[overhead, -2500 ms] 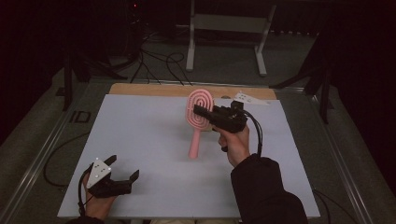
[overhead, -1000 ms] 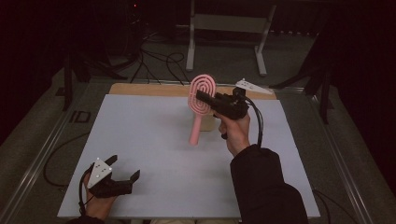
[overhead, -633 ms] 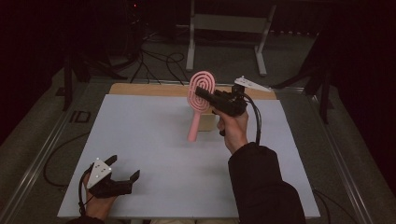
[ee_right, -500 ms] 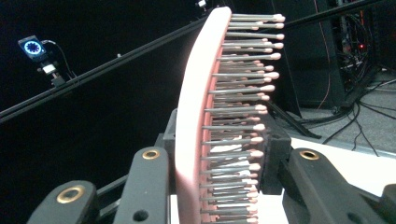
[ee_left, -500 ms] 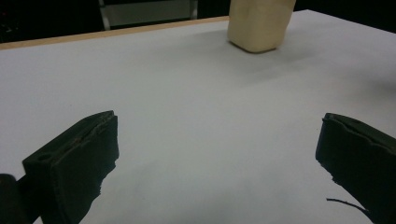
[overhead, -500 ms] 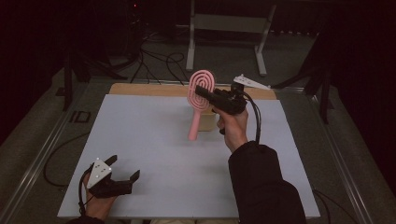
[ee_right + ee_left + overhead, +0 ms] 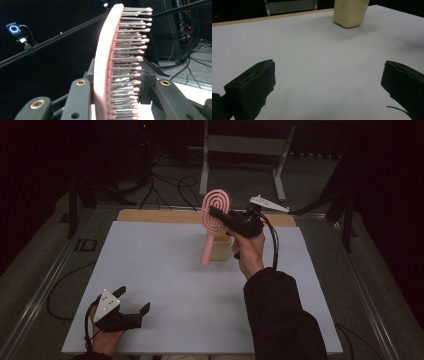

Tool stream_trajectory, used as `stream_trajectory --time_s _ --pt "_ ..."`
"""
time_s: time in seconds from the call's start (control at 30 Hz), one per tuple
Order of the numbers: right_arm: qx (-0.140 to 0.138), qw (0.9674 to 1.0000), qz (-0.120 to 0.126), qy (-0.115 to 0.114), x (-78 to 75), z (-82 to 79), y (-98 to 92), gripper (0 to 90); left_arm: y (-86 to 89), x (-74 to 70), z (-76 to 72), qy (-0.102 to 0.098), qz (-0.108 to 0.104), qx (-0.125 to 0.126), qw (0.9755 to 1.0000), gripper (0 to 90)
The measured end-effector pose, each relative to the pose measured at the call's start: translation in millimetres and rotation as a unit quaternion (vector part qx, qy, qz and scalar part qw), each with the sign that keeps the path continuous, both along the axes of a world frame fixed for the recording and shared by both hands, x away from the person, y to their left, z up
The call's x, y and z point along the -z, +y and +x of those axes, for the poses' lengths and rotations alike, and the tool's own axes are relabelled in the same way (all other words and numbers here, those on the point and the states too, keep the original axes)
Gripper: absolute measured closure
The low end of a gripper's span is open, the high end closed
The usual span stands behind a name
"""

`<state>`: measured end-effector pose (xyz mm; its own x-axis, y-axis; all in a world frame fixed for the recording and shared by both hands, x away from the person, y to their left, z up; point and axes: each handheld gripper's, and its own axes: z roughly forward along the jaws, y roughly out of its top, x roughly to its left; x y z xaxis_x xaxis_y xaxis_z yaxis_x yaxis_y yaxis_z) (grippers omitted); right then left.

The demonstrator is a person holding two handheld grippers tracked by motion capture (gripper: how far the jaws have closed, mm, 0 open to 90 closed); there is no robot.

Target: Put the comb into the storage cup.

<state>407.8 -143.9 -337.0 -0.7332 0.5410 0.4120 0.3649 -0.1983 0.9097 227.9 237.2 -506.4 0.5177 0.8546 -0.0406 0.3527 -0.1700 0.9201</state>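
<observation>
Hairbrush (image 7: 214, 217) handle above cream cup (image 7: 220, 248), clamped by right hand-held gripper (image 7: 216, 213).

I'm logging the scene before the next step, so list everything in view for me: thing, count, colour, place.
Hairbrush: one, pink, held up off the table at the far middle, head up, handle hanging down.
Container: one, cream, on the table at the far middle, behind the brush handle.
Table: one, white top with a wooden far edge.
Metal stand: one, grey, on the floor beyond the table.
Cables: several, black, on the floor beyond the table.
Left gripper: black, open, near left corner.
Right gripper: black, shut on the hairbrush.
</observation>
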Motion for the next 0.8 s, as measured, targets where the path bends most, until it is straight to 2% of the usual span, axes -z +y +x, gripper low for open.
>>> stream_trajectory --time_s 0.27,0.8 --pt "0.002 0.9999 -0.012 -0.005 -2.7 3.8 4.4 64.0 0.4 -0.1 0.0 -0.001 0.000 0.000 1.0000 0.0" --pt "0.008 1.0000 -0.003 0.002 1.6 11.9 7.5 64.0 0.3 -0.1 -0.2 -0.001 0.000 0.000 1.0000 0.0"
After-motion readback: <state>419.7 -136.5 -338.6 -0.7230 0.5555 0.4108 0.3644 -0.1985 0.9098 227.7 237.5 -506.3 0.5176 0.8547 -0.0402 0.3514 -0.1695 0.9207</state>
